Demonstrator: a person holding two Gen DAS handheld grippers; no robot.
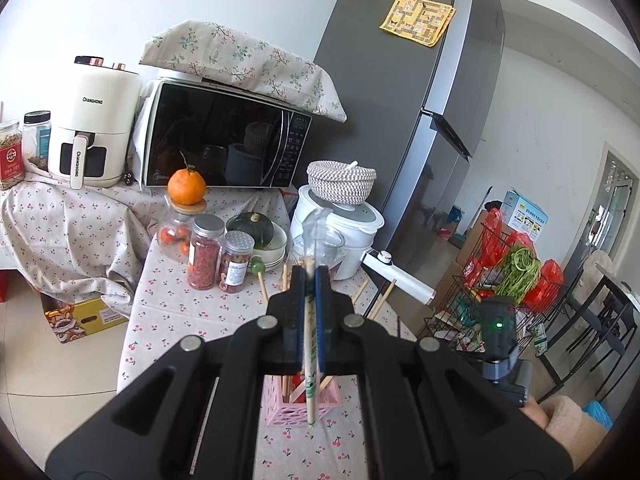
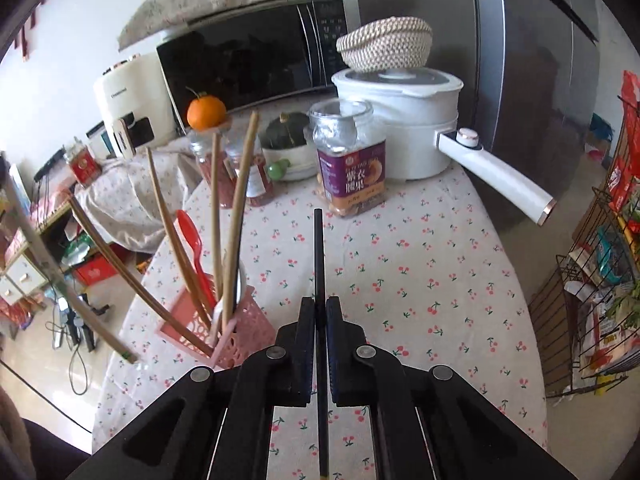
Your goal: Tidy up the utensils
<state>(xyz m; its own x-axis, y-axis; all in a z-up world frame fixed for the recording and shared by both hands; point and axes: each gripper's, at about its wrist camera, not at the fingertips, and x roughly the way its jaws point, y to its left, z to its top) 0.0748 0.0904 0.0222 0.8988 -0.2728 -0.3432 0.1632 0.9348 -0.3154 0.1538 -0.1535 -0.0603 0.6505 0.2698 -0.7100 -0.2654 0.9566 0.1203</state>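
My left gripper [image 1: 310, 276] is shut on a pale wooden chopstick in a clear printed wrapper [image 1: 309, 344], which hangs above a pink slotted holder [image 1: 302, 406]. My right gripper [image 2: 319, 300] is shut on a thin black chopstick [image 2: 318, 248] that points forward over the cherry-print tablecloth [image 2: 420, 272]. In the right wrist view the pink holder [image 2: 244, 330] stands to the left of the gripper. It holds several brown wooden chopsticks [image 2: 236, 216] and a red plastic spoon [image 2: 192, 240]. Two loose wooden chopsticks [image 1: 382, 298] lie on the table beyond the left gripper.
A purple-labelled glass jar [image 2: 352, 160], a white pot with a long handle [image 2: 404, 120] and a woven basket [image 2: 386, 42] stand at the back. Spice jars [image 1: 206, 252], an orange [image 1: 186, 187] and a microwave [image 1: 224, 136] are behind. A wire rack [image 2: 592, 280] stands off the table's right edge.
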